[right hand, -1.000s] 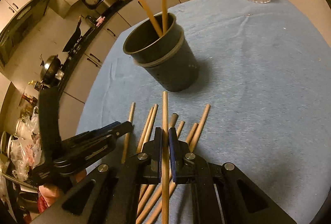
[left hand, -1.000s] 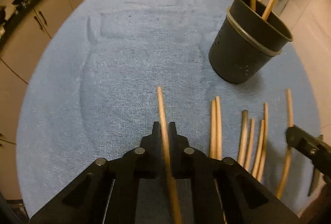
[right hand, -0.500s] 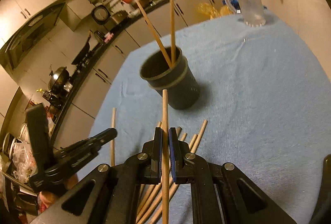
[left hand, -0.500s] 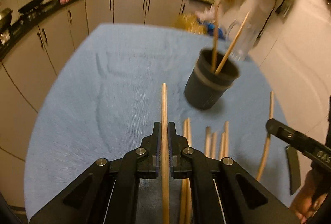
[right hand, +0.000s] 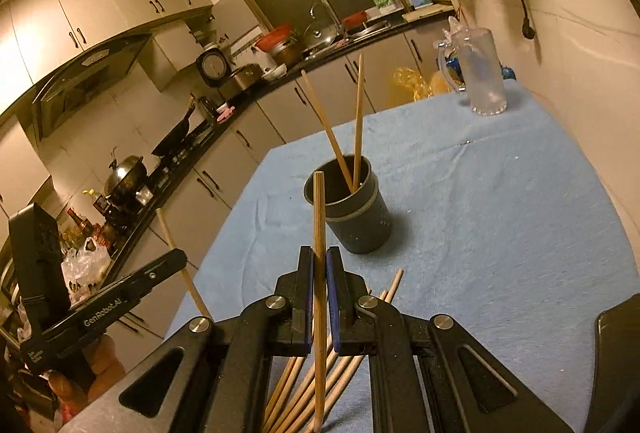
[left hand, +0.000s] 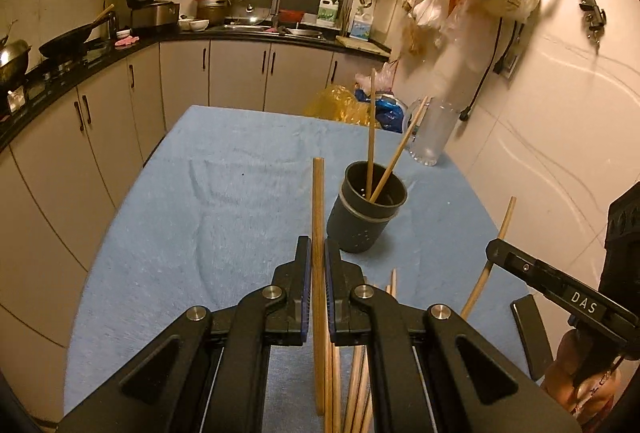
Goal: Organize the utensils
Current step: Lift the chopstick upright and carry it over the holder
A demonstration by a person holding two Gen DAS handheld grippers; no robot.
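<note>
A dark round utensil holder (left hand: 366, 211) (right hand: 352, 209) stands on the blue towel with two chopsticks leaning in it. My left gripper (left hand: 318, 253) is shut on a wooden chopstick (left hand: 318, 201), raised above the towel, its tip pointing up just left of the holder. My right gripper (right hand: 319, 261) is shut on another chopstick (right hand: 319, 217), its tip in front of the holder's rim. Several loose chopsticks (right hand: 340, 361) (left hand: 360, 393) lie on the towel below both grippers. The right gripper (left hand: 494, 247) with its chopstick (left hand: 494, 245) shows at the right of the left wrist view.
A clear glass mug (right hand: 480, 73) (left hand: 434, 133) stands at the table's far right corner by the wall. Plastic bags (left hand: 340, 107) sit beyond the far edge. Kitchen cabinets and a counter (left hand: 100, 73) run along the left and back. The left gripper (right hand: 176, 261) shows at the left.
Both grippers have risen and tilted up with their chopsticks. The holder now sits lower and farther away in both views, and the loose chopsticks have dropped under the fingers.
</note>
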